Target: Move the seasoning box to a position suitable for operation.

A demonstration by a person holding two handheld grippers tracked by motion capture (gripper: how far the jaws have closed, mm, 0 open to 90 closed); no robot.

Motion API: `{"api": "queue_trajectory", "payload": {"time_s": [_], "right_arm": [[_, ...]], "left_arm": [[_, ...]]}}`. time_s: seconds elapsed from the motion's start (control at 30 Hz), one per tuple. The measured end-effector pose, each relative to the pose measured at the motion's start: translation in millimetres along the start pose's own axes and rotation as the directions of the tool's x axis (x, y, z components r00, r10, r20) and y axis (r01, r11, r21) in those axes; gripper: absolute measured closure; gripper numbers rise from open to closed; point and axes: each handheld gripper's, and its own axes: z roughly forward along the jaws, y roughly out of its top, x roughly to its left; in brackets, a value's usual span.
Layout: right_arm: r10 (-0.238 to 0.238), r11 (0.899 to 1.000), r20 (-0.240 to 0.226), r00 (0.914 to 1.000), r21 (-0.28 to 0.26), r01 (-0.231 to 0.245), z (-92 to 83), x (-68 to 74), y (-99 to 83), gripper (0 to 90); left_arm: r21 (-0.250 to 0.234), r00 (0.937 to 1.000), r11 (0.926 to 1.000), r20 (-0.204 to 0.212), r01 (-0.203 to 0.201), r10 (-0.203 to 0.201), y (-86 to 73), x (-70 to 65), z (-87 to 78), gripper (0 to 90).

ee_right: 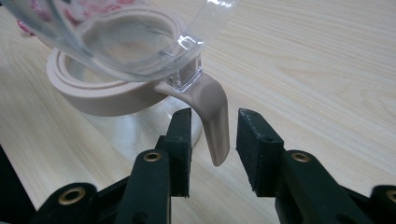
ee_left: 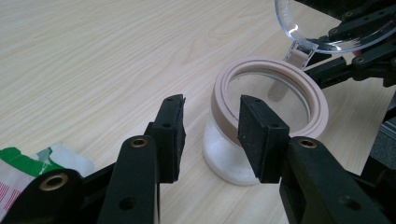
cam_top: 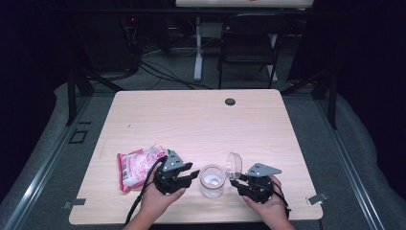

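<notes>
Beige-rimmed clear jar (cam_top: 212, 180), pink-white packet (cam_top: 138, 166)

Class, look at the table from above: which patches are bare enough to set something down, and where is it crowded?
Free: the far half of the table, up to the dark grommet, and the strip right of the right gripper. Crowded: the near edge, with snack packet, left gripper and open-lidded jar.

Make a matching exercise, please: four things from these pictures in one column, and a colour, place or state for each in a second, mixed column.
1. jar
2. lid
3. snack bag
4. right gripper

a. pink and white, lying flat on the table
b. clear, swung open, tilted up
c. jaws on either side of a beige tab
d. stands upright between both grippers, beige rim

Pairs: 1-d, 2-b, 3-a, 4-c
</notes>
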Motion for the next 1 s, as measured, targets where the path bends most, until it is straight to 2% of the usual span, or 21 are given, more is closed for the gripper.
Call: {"api": "queue_trajectory", "payload": {"time_s": [0.2, 0.47, 0.57, 0.6, 0.63, 0.7, 0.8, 1.0], "right_arm": [[0.007, 1.0, 0.007, 1.0, -0.012, -0.007, 8.1, 1.3, 2.1, 70.5], [-0.014, 1.0, 0.026, 0.9996, 0.004, 0.014, 11.6, 0.8, 3.7, 72.8], [0.026, 1.0, 0.019, 0.9995, -0.007, -0.026, 12.7, -7.4, 4.9, 74.4], [0.026, 1.0, 0.019, 0.9995, -0.007, -0.026, 12.7, -7.4, 4.9, 74.4], [0.066, 0.998, 0.011, 0.9978, -0.016, -0.066, 13.0, -13.0, 5.7, 76.5], [0.076, 0.997, 0.006, 0.9971, -0.017, -0.076, 13.0, -16.2, 6.5, 76.9], [0.116, 0.993, 0.002, 0.9932, -0.028, -0.116, 15.3, -26.6, 8.7, 78.5], [0.128, 0.992, -0.014, 0.9916, -0.018, -0.129, 21.4, -35.2, 13.3, 78.0]], "left_arm": [[0.0, 1.0, 1.0, 0.0, -0.002, 0.002, -1.3, 3.0, -2.4, 60.5], [-0.008, 0.9999, 0.9999, -0.012, 0.011, -0.011, -3.1, 6.7, -7.0, 60.4], [-0.022, 0.9993, 0.9995, -0.028, 0.023, -0.023, -4.1, 10.9, -13.1, 60.3], [-0.022, 0.9993, 0.9995, -0.028, 0.023, -0.023, -4.1, 10.9, -13.1, 60.3], [-0.027, 0.9989, 0.9992, -0.035, 0.029, -0.03, -5.0, 13.4, -16.5, 60.3], [-0.031, 0.9983, 0.9987, -0.041, 0.04, -0.041, -5.7, 14.2, -18.0, 60.2], [-0.04, 0.9967, 0.998, -0.062, 0.05, -0.052, -8.4, 19.4, -24.9, 60.1], [-0.054, 0.9928, 0.996, -0.092, 0.071, -0.076, -12.7, 25.9, -34.6, 59.9]]}}
